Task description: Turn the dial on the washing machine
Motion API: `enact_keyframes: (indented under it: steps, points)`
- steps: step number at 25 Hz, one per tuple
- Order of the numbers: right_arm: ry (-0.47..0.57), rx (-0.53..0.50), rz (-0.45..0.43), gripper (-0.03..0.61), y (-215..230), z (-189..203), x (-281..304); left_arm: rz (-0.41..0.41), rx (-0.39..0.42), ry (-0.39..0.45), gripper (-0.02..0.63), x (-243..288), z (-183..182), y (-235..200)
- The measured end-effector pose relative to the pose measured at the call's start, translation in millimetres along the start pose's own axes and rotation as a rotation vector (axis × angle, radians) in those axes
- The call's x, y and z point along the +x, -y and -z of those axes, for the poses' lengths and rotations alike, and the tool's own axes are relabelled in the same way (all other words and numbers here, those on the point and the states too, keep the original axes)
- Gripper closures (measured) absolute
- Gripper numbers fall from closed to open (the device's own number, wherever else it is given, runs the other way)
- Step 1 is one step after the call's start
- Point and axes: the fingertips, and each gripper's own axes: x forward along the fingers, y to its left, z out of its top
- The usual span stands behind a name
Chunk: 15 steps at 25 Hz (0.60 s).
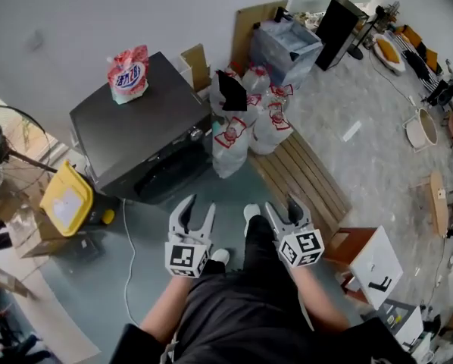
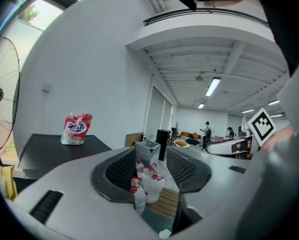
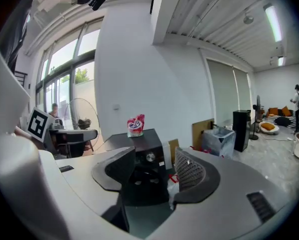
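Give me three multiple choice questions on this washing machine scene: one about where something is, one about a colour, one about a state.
1. Where is the red and white pouch?
A) on top of the washing machine
B) on the wooden slats
C) in the yellow bin

2. What colour is the washing machine's casing?
A) white
B) black
C) yellow

3. How do the right gripper's jaws stand?
A) shut on the dial
B) shut on the pouch
C) apart, nothing between them

Answers:
1 A: the pouch rests on the machine's flat top.
2 B: its top and front both look black.
3 C: the right gripper view shows a clear gap, with the machine well beyond the jaws.
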Motion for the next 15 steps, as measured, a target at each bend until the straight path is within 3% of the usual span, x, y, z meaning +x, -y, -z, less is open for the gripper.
enact_keyframes:
  steps: [7, 15]
  points:
    - [-0.018, -0.056, -0.216, 0.36, 5, -18, 81, -0.188, -0.01, 0.035, 0.443, 32, -15, -34]
    - [-0.102, -0.1, -0.387, 0.36, 29, -24, 164, -0.361, -0.033, 0.058, 0.443, 74, -31, -53]
